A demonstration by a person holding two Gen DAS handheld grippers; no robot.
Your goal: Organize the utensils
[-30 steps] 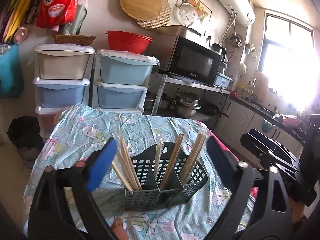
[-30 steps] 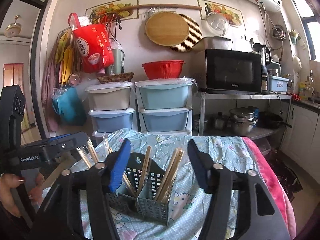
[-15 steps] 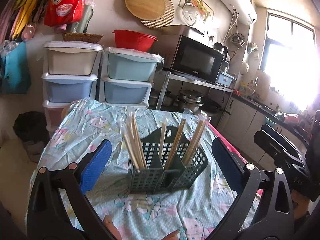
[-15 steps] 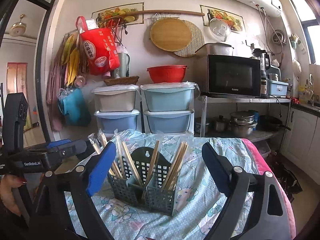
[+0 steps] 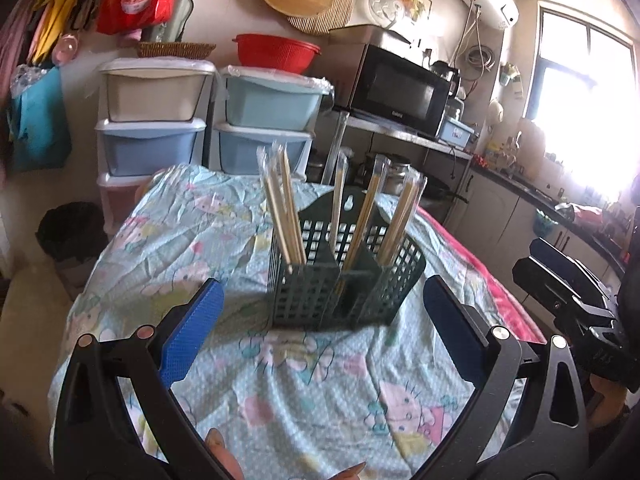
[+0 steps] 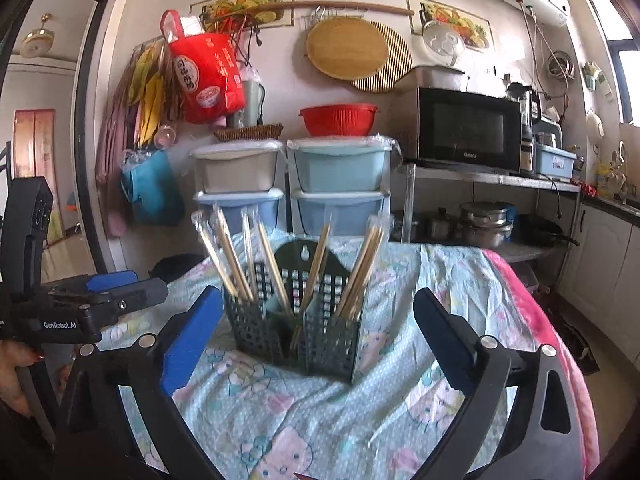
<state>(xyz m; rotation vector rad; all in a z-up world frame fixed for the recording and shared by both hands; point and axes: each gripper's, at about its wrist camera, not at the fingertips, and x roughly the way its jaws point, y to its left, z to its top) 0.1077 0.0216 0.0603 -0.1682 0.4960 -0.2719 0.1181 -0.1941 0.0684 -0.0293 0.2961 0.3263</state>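
now chopsticks [image 5: 286, 208] stand in the utensil caddy [image 5: 344, 292], right gripper [image 6: 318, 328] opening.

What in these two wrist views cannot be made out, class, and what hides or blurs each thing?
- Bottoms of the wrapped chopsticks: both views, hidden inside the dark green utensil basket.
- Exact chopstick count: both views, motion blur and overlapping clear wrappers.
- Basket's compartment floors: both views, hidden by its lattice walls.
- Person's hand on the left gripper: right wrist view, cut off by the frame edge.
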